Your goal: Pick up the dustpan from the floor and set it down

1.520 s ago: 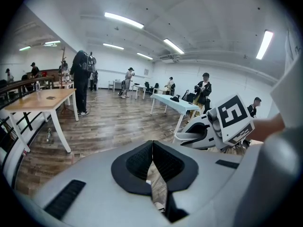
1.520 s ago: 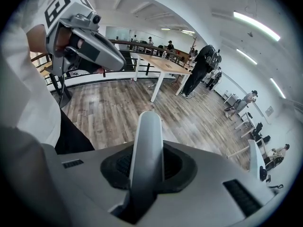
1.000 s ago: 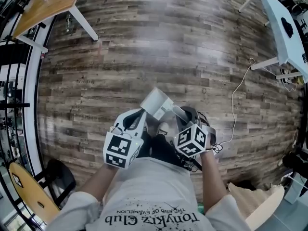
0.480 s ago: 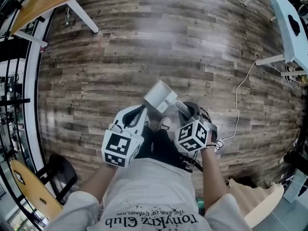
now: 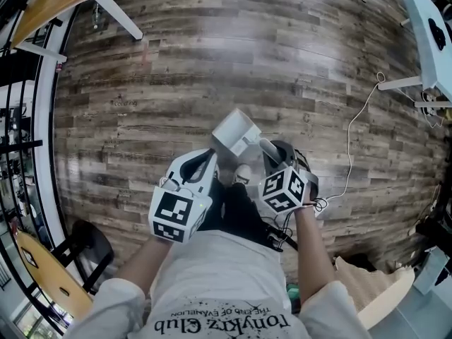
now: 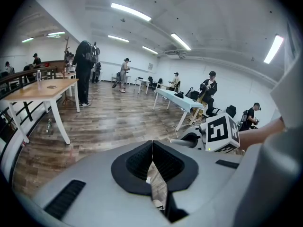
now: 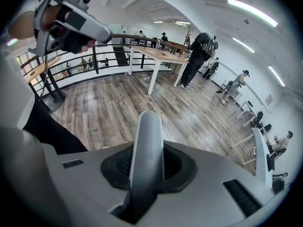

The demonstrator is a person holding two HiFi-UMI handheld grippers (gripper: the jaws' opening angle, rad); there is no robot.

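Note:
The grey dustpan (image 5: 235, 133) hangs just above the wooden floor in front of me, its pan tilted and pointing away. Its round grey handle (image 7: 147, 136) runs up between the jaws of my right gripper (image 7: 147, 163), which is shut on it. In the head view the right gripper (image 5: 272, 151) is right of the pan, and the left gripper (image 5: 210, 159) is close beside it on the left. The left gripper (image 6: 152, 146) has its pads pressed together with nothing between them.
A wooden table (image 5: 49, 6) stands at the far left and a white table (image 5: 429, 37) at the far right. A white cable (image 5: 351, 147) trails over the floor on the right. A black railing (image 5: 25, 119) lines the left side. Several people (image 6: 85, 70) stand farther off.
The right gripper has sunk a little with the dustpan still in its grip. The left gripper has stayed close beside it, still shut.

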